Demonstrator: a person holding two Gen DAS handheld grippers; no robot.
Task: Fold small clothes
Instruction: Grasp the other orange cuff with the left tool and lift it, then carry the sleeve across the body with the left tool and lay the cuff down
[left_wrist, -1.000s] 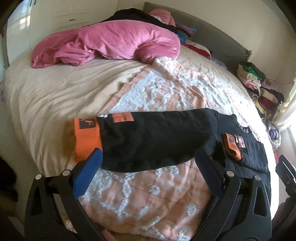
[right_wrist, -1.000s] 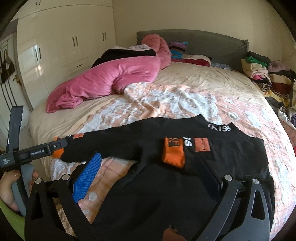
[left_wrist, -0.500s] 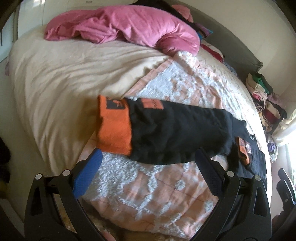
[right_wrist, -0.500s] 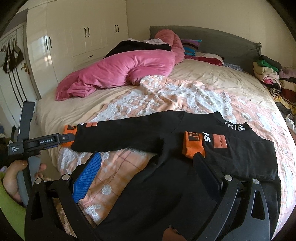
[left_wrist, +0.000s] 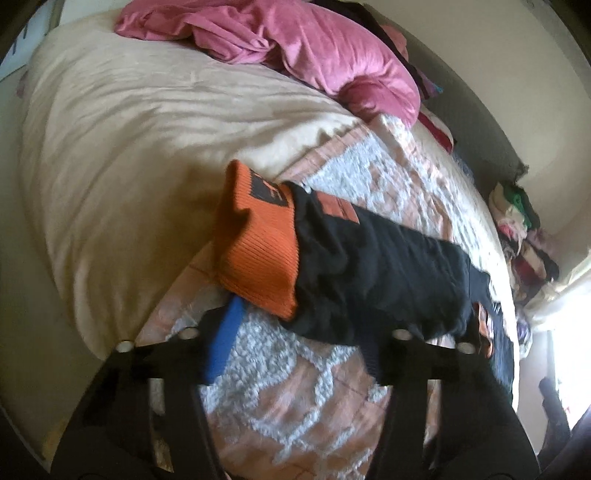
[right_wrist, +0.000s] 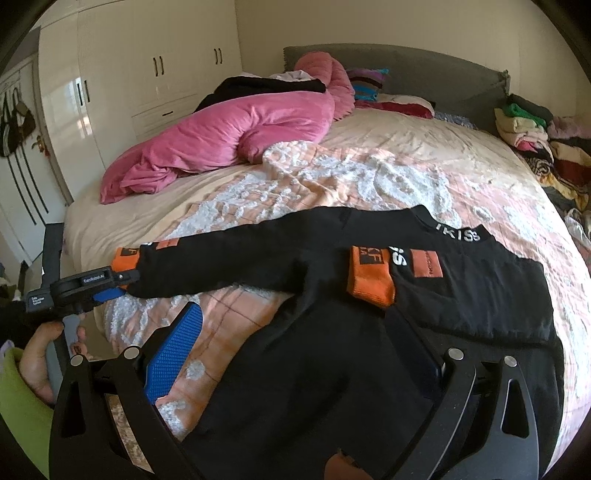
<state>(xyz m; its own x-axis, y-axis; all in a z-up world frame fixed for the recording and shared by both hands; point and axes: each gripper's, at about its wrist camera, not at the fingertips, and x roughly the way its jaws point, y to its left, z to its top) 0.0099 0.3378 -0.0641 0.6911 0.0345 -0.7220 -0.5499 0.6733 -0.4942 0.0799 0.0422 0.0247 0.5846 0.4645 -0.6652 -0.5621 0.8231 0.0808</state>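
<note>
A black long-sleeved top (right_wrist: 461, 295) with orange cuffs lies flat on the bed. One sleeve (left_wrist: 376, 273) stretches left, and its orange cuff (left_wrist: 258, 254) sits right in front of my left gripper (left_wrist: 303, 328). That gripper's jaws are closing with the cuff's lower edge between them. The blue pad (left_wrist: 225, 339) touches the cuff's corner, but the cloth does not look pinched. In the right wrist view the left gripper (right_wrist: 118, 286) straddles the cuff (right_wrist: 125, 258), with a hand on its handle. The other cuff (right_wrist: 371, 275) is folded onto the chest. My right gripper (right_wrist: 295, 350) stands open over the top's dark lower part.
A peach and white patterned blanket (right_wrist: 332, 184) covers the bed. A pink duvet (right_wrist: 229, 140) is bunched near the grey headboard (right_wrist: 424, 70). Piled clothes (right_wrist: 535, 136) sit at the right edge. White wardrobes (right_wrist: 147, 74) stand left, beyond the bed's left edge (left_wrist: 74, 221).
My left gripper has dropped and moved in on the orange cuff, rolling as it went, and its jaws have narrowed around the cuff's edge. The right gripper has barely moved.
</note>
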